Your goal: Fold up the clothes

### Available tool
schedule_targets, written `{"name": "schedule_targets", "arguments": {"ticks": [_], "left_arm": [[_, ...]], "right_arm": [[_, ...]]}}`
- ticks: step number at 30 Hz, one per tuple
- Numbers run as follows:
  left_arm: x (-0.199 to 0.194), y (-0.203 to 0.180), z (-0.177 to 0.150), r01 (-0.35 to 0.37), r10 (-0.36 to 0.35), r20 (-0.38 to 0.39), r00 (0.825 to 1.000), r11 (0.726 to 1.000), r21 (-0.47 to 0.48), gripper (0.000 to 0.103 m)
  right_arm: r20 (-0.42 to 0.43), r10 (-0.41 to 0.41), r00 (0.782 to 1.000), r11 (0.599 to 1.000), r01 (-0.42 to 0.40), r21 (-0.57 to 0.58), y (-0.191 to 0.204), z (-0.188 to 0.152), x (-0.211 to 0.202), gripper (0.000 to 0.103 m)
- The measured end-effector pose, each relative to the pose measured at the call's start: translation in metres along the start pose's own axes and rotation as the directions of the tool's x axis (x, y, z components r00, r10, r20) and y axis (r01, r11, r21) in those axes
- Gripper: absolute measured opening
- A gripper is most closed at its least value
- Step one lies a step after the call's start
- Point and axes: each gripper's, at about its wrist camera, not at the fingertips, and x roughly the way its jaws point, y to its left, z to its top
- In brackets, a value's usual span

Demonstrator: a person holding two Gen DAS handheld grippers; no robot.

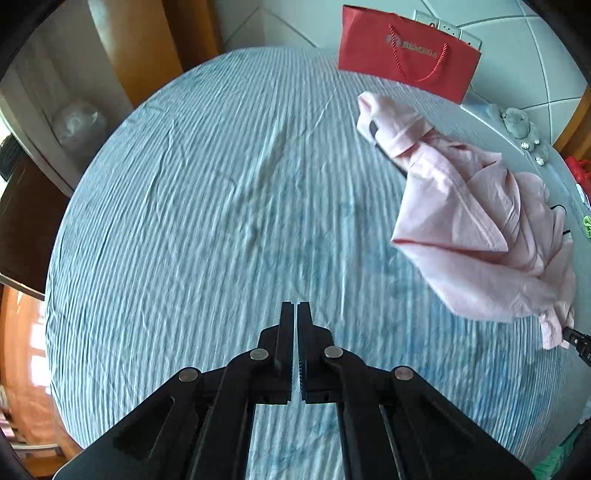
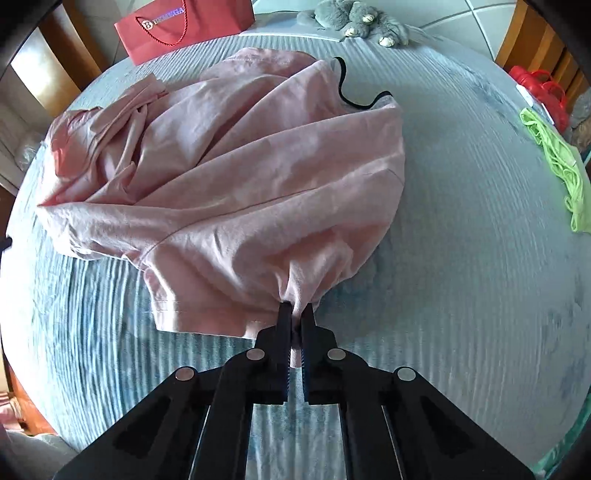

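**Right gripper pinches pink shirt on striped bed; left gripper closed on nothing**

Nearest in the right wrist view, the right gripper (image 2: 296, 314) has its fingers clamped on a bunched fold at the edge of the pink T-shirt (image 2: 236, 177); cloth shows between the two pads; the shirt spreads away from the grip in rumpled folds across the blue striped bedsheet (image 2: 461, 240), its black-trimmed neckline (image 2: 354, 99) at the far end; right of the shirt, near the bed's edge, lies a lime-green garment (image 2: 554, 158); beyond the shirt sit a grey plush toy (image 2: 354, 18) and, to the left of it, a red paper gift bag (image 2: 184, 26).

In the left wrist view, the left gripper (image 1: 295, 308) hangs over bare sheet (image 1: 203, 221), fingers nearly together with only a thin slit between them and nothing held; the shirt (image 1: 469, 221) lies well to the right of it, drawn into a peaked heap; beyond the shirt stands the gift bag (image 1: 402, 51).
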Motion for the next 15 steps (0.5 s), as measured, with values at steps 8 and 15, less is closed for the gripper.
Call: {"name": "schedule_targets", "arguments": {"ticks": [8,15], "left_arm": [[-0.026,-0.059,0.017,0.269,-0.296,0.08,0.952,0.931,0.248,0.053],[0.014,-0.1,0.06,0.193,-0.251,0.11,0.962,0.905,0.379,0.058]], "right_arm": [[0.041,0.027,0.999,0.999,-0.028,0.043,-0.012,-0.006,-0.012,0.014],[0.073,0.05,0.996,0.995,-0.056,0.079,-0.025,-0.013,-0.021,0.062]]}}
